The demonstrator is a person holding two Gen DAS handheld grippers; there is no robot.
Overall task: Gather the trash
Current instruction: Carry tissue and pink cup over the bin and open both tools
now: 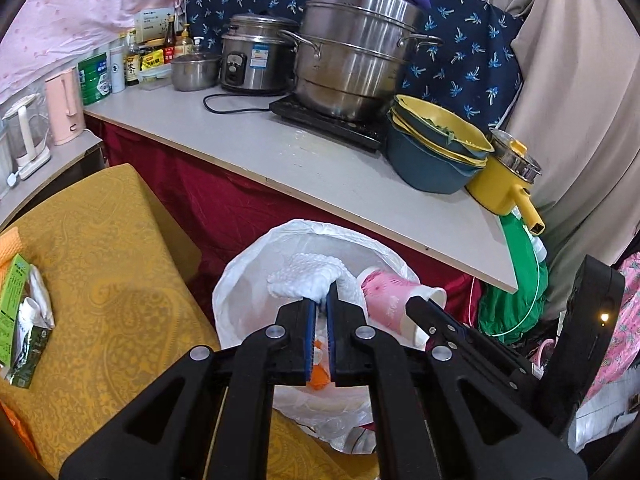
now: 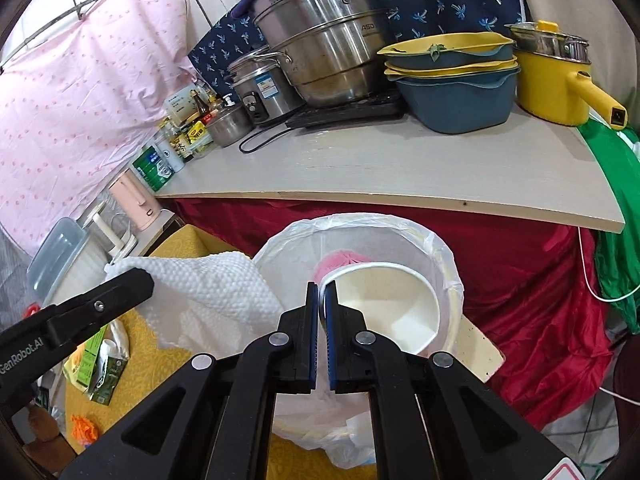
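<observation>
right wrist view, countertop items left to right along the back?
green can → small steel pot → rice cooker → stacked steamer pot → stacked blue-yellow basins → yellow electric pot

"ASD" is stamped on the big steel steamer pot [image 2: 320, 40] at upper centre; "GenRobot.AI" runs along the black gripper arm [image 2: 24, 354] at lower left; other labels are too small to read.

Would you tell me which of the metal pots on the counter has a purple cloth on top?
The tall stacked steamer pot on the black cooktop; the rice cooker and small pot have none.
</observation>
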